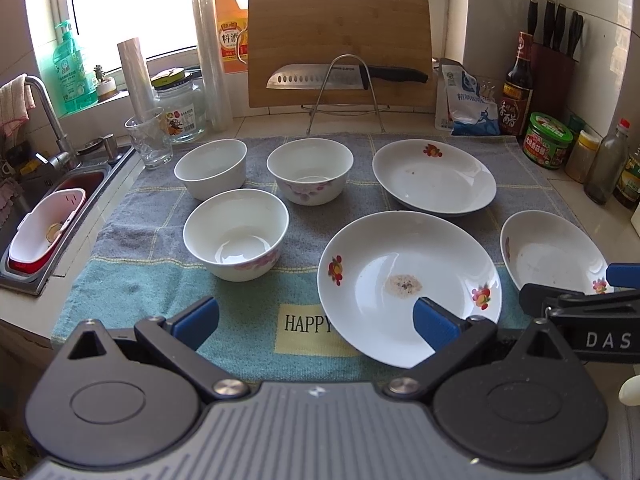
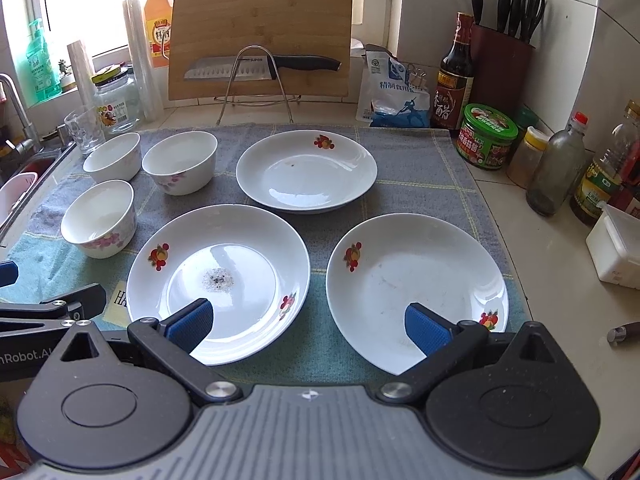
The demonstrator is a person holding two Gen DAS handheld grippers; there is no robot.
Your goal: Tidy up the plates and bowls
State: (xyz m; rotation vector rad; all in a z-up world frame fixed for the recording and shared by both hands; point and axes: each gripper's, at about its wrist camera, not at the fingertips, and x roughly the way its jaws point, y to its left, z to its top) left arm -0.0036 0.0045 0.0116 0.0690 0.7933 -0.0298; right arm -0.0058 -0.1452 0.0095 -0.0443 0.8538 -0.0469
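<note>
Three white bowls stand on a checked towel (image 1: 248,320): a plain one (image 1: 211,168) at the back left, a flowered one (image 1: 310,170) beside it, and a nearer one (image 1: 236,234). Three white plates with fruit prints lie to their right: the far plate (image 2: 306,170), the near left plate (image 2: 218,280) with a patch of crumbs, and the near right plate (image 2: 416,288). My left gripper (image 1: 316,318) hovers open over the towel's front edge, its right finger above the crumbed plate (image 1: 408,286). My right gripper (image 2: 308,326) hangs open, straddling the gap between the two near plates.
A sink (image 1: 48,200) with a red and white basin lies left of the towel. A glass (image 1: 150,144), a jar and rolls stand behind the bowls. A cutting board with a knife (image 2: 260,68) leans at the back. Bottles, jars and a knife block (image 2: 502,56) crowd the right.
</note>
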